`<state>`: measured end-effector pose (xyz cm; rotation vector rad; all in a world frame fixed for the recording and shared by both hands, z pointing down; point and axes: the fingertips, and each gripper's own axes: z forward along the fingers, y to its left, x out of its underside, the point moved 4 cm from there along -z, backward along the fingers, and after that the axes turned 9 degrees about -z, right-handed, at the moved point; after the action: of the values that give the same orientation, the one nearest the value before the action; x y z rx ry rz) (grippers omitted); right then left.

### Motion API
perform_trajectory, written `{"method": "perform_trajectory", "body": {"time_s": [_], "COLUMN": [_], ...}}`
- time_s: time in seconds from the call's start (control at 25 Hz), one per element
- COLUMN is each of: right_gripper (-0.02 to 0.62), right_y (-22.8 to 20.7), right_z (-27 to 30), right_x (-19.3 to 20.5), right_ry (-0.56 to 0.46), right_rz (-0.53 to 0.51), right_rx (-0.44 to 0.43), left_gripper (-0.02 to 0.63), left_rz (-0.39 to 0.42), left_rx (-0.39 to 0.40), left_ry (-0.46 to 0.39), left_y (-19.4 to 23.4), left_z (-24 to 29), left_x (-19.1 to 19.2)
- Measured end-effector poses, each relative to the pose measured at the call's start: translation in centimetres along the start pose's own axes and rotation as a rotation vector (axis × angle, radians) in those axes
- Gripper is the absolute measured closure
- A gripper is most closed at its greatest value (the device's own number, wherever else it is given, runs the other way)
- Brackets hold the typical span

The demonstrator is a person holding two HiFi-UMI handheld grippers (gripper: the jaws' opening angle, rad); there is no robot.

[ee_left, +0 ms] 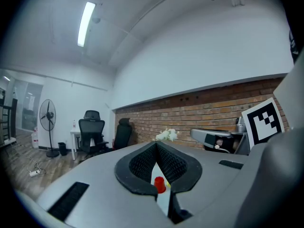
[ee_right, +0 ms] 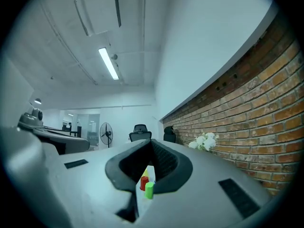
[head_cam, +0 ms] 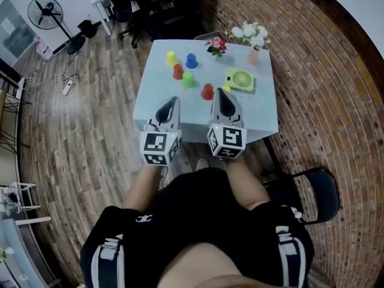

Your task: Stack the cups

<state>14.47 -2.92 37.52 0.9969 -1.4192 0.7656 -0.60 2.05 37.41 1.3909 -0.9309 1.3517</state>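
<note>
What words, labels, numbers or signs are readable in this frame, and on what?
No words or numbers can be read in any view.
Marker cube on the left gripper: black-and-white square patterns, no letters.
Marker cube on the right gripper: the same.
White emblem on the person's shorts: too small to read.

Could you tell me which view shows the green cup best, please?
The head view: the green cup shows whole, from above. The right gripper view shows it tiny and far off; the left gripper view shows none of it.
</note>
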Motion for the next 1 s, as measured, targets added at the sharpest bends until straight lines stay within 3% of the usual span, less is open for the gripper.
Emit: {"method": "perform_trajectory", "body": {"time_s": [0.32, 0.6, 0.88, 0.92, 0.96, 1.0], "right_gripper": [0.595, 0.595, 0.595, 0.517, 0.329, 0.223], "right_y": [-3.1, -1.9, -1.3, -1.3, -1.4, -1.5], "right_z": [8.3, 11.3, 13.3, 13.6, 14.1, 14.6], "right_x": [0.8, 1.5, 1.5, 1.5, 1.4, 1.4], "right_ry": [0.011, 0.015, -0.022, -0.042, -0.061, -0.072], "right_rz": [0.007, -0.007, -0.001, 0.013, 0.029, 0.037], "right_rx": [-0.029, -0.05, -0.011, -0.005, 0.001, 0.011], "left_gripper": [0.604, 0.604, 0.604, 0.604, 0.604, 0.604], "left_rz": [-0.005, -0.011, -0.007, -0.008, -0.009, -0.01], "left_rx": [-0.025, -0.028, 0.001, 0.005, 0.009, 0.012], "left_ry": [0.009, 0.04, 0.025, 0.026, 0.027, 0.026], "left_y": [2.6, 5.4, 7.7, 7.9, 8.2, 8.5], "left_z": [7.7, 9.9, 11.5, 11.6, 11.8, 12.0], "left_x": [-1.3, -0.8, -1.8, -1.8, -1.7, -1.7]}}
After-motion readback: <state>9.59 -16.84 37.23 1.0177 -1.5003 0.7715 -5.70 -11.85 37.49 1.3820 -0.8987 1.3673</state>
